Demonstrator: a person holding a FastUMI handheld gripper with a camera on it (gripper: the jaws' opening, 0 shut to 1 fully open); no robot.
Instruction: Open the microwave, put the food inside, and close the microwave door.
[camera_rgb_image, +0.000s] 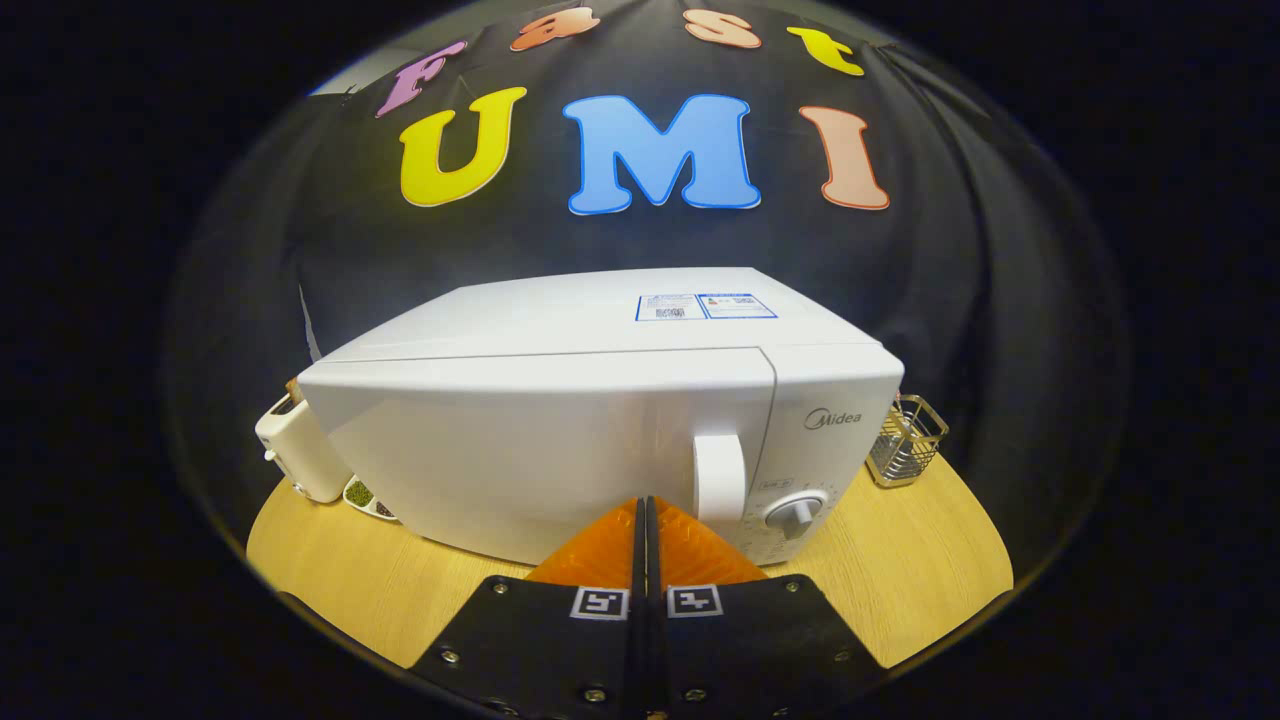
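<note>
Nearest, the tongs (645, 510) sit pressed together, pinching nothing, over the wooden desk (930, 540). Just ahead stands the white microwave (560, 440), door shut, its handle (720, 477) beside a dial (795, 513), "Midea" on the front. Beyond sit a toaster (292, 450) and a wire basket (905, 440).

closed gripper (645, 505) facing microwave (560, 440), door handle (718, 477) just right, bare table (380, 585) below

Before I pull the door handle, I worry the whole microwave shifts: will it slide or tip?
The microwave looks boxy, wide and low, so tipping seems unlikely. It sits on a smooth wooden table, so it might slide slightly. The handle looks rigid. The tool is shut, empty, just short of it.
</note>
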